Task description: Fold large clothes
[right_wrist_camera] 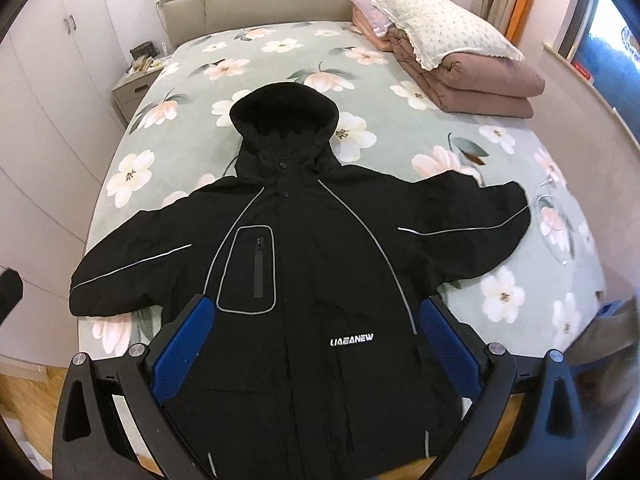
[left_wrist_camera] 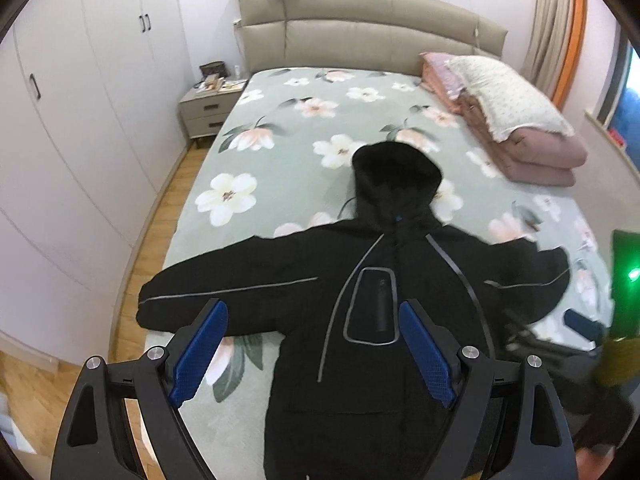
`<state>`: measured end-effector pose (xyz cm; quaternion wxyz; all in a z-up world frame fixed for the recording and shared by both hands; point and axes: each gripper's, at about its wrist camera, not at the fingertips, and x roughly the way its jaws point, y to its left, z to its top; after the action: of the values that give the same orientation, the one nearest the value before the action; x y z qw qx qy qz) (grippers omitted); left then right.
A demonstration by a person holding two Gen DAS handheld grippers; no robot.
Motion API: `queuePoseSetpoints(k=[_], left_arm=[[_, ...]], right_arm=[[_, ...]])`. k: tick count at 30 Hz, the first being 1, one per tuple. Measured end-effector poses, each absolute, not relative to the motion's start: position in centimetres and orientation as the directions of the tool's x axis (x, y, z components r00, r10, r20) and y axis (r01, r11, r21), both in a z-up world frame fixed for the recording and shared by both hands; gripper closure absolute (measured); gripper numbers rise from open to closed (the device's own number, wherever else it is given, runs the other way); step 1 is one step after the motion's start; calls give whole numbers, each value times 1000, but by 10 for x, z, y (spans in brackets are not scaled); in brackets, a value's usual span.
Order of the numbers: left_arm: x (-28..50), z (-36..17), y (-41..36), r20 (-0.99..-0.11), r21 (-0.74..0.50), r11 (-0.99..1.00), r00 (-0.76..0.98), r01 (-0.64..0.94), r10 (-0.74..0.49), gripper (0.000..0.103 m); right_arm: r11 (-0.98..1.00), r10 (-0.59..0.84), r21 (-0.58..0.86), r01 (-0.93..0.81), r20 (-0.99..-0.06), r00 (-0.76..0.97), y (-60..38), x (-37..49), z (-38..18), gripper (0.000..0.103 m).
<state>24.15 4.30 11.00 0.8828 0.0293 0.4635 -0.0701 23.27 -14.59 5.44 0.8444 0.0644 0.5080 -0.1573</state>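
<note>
Lying flat and front-up on the floral bed [right_wrist_camera: 280,60], hood toward the headboard, hem at the near edge: black hooded jacket [right_wrist_camera: 312,248], both sleeves spread wide, no fold made anywhere. Judged barely begun, then; spreading done, every fold left, likely sleeves in first, then body.

Going left to right. Left sleeve [left_wrist_camera: 208,296] stretched out to the bed's left edge, cuff almost at the drop to the wooden floor. Left gripper [left_wrist_camera: 312,340] spread wide, blue pads apart, nothing between them, hanging above the left side of the jacket's body. Chest pocket [right_wrist_camera: 248,268] with grey piping zipped, centre placket closed. Right gripper [right_wrist_camera: 316,328] likewise released and empty, poised over the lower front near the white lettering. Right sleeve [right_wrist_camera: 472,224] lying out over the bed, slightly rumpled at the cuff. Folded pink quilt [right_wrist_camera: 480,84] with pillow on top, well apart at the far right corner.

Hidden or unclear: jacket hem cut off behind the grippers in both views; back of the jacket unseen; right sleeve's end smeared by blur in the left wrist view, with a dark shape and green glow beside it, hard to identify.
</note>
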Motion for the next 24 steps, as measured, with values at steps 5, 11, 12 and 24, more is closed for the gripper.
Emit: queuePoseSetpoints(k=[5, 11, 12, 24], left_arm=[[246, 148, 57, -804, 16, 990, 591, 141, -71, 15], [269, 159, 83, -810, -16, 990, 579, 144, -97, 15], [273, 158, 85, -813, -15, 989, 574, 149, -99, 15], [323, 126, 97, -838, -62, 973, 518, 222, -171, 15]], right_arm=[[949, -201, -67, 307, -879, 432, -124, 233, 88, 0], [948, -166, -32, 317, -900, 404, -97, 236, 97, 0], [948, -169, -38, 317, -902, 397, -92, 237, 97, 0], [933, -182, -68, 354, -936, 302, -61, 258, 68, 0]])
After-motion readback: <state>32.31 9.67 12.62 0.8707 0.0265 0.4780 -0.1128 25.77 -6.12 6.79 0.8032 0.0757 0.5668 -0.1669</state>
